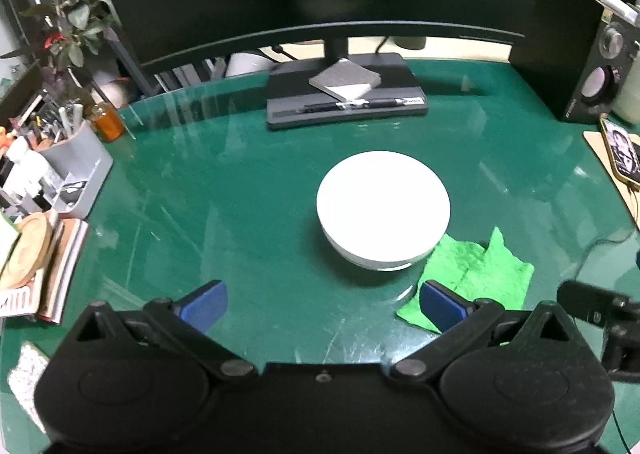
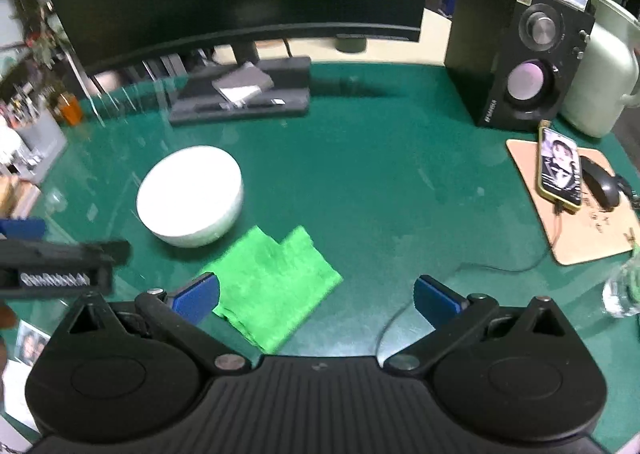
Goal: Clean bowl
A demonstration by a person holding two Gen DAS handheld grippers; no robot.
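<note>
The white bowl sits on the green table, touching the green cloth. The left gripper and right gripper are both wide apart, holding nothing. The table looks shiny — a push might slide the bowl away.

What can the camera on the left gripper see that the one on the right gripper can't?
Only the left wrist view shows the potted plant and the wooden lid at the desk's left edge. Only the right wrist view shows the computer mouse and the pale green jug. Both show the white bowl, the green cloth, the monitor, the speaker and the phone. Both open grippers, left gripper and right gripper, are empty.
</note>
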